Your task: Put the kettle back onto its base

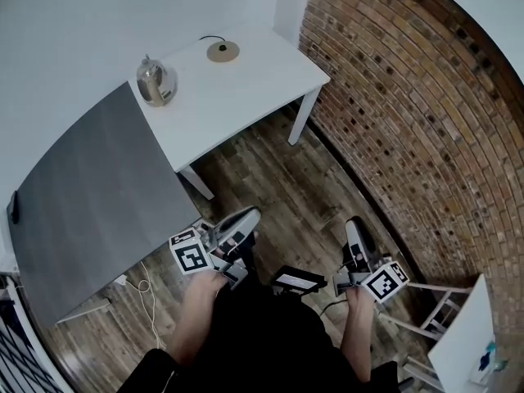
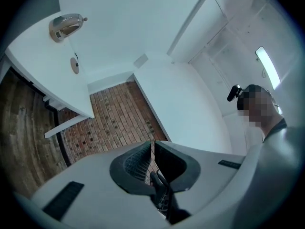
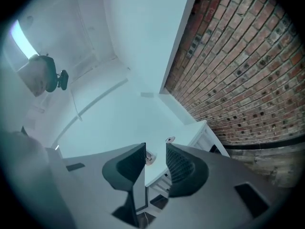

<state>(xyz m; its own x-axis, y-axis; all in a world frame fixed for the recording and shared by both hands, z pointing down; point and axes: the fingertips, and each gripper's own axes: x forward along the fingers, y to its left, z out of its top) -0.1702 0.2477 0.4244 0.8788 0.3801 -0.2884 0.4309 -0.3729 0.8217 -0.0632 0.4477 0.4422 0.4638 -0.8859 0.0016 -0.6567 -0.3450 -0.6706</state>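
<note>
On the left gripper the fingers are pressed together with only a hairline between them and nothing in them. The right gripper has its fingers parted by a clear gap, and that gap is empty too. So we hold nothing. Both grippers hang low over the wooden floor, well short of the white desk.

Up there the kettle stands upright near the desk's left edge. Its round base lies well apart from it, toward the back, with a cord trailing off. We judge the task is barely begun and we're on the approach. Next we must reach the desk, open the fingers at the kettle's handle, grip it firmly, lift, and set it squarely on the base.
</note>
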